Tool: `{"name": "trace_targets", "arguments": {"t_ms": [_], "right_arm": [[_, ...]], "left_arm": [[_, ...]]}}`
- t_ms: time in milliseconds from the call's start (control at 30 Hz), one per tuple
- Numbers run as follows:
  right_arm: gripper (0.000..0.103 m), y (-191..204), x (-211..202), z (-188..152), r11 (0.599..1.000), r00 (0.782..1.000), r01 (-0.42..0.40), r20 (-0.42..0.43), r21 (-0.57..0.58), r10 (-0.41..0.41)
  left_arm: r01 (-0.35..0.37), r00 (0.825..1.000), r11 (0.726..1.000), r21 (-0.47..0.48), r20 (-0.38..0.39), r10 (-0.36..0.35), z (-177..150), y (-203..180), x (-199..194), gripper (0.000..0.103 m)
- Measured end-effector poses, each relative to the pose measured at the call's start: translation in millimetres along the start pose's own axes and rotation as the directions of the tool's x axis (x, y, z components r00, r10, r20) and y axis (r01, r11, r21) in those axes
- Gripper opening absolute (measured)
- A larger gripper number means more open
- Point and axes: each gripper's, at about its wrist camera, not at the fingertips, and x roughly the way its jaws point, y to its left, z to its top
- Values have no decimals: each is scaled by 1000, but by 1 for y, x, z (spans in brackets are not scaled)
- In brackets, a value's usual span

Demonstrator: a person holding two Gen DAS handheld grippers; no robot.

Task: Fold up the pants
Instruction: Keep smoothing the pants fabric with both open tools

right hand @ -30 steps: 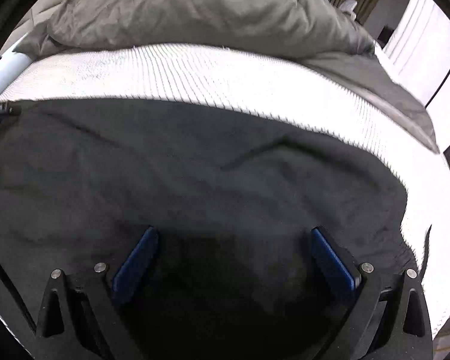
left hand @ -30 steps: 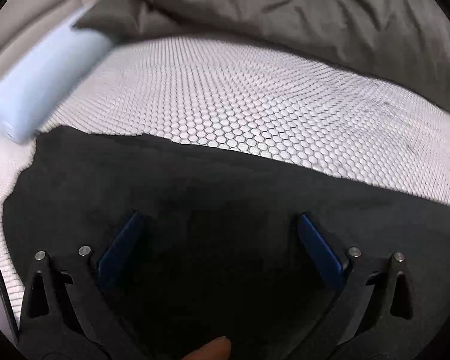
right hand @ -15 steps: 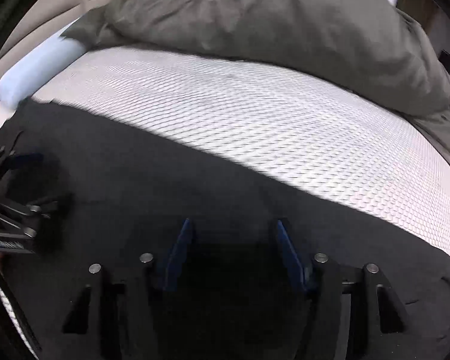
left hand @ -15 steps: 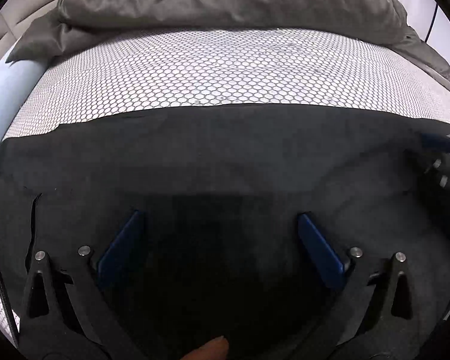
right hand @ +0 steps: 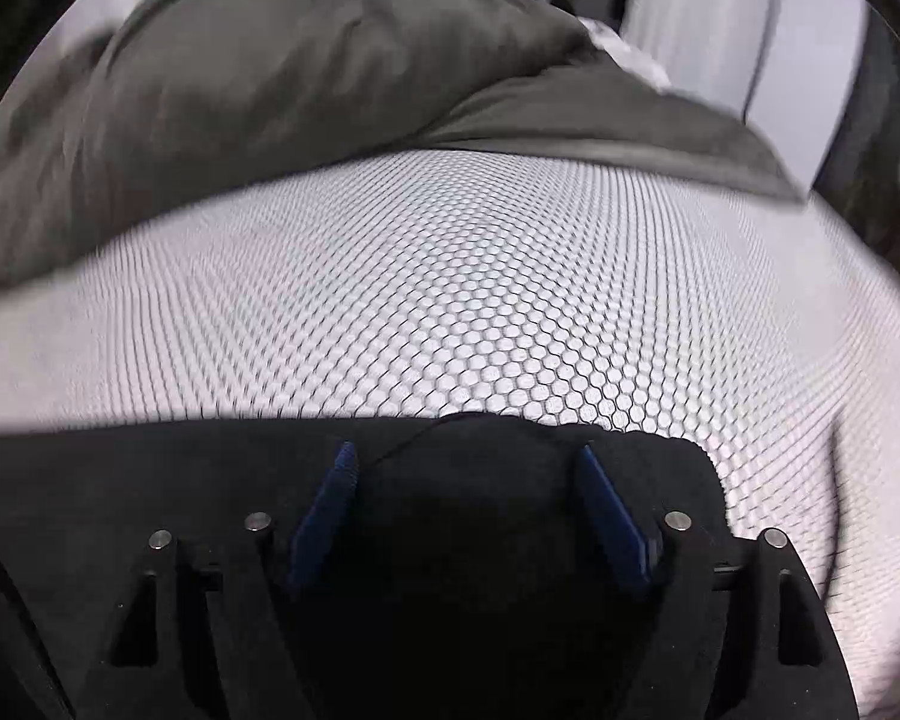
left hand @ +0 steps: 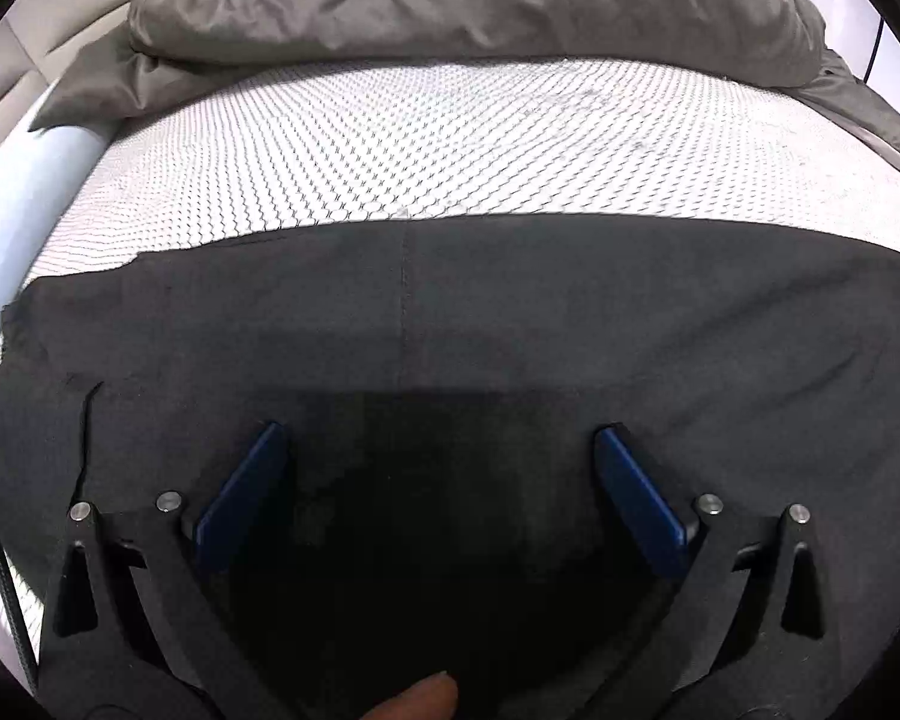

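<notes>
Both grippers, left gripper and right gripper, are hovering with fingers spread apart over the black pants lying flat on the honeycomb-patterned bed.

This is a bedroom in a home. The work surface is a bed: a mattress covered in white fabric with a honeycomb pattern fills both views. A rumpled grey-brown duvet is heaped along its far side, and a pale blue bolster (or a rolled pillow, it is hard to tell) lies at the left edge. Beyond the bedding, the right wrist view shows white walls and blurred room furnishings.
</notes>
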Motion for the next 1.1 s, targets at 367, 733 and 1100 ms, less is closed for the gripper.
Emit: {"name": "trace_targets", "arguments": {"t_ms": [367,733,1100], "right_arm": [[95,156,-61,-71,856,954,-282,-36,-434,296],[102,-53,-48,-102,992,995,92,31,-81,-90],[103,68,-131,-130,953,948,-277,129,-127,292]], "left_arm": [[120,993,973,198,-3,-122,-27,-74,-11,103],[129,992,981,144,-7,-130,-22,-57,-6,103],[159,974,951,264,114,-194,-55,-65,-75,102]]}}
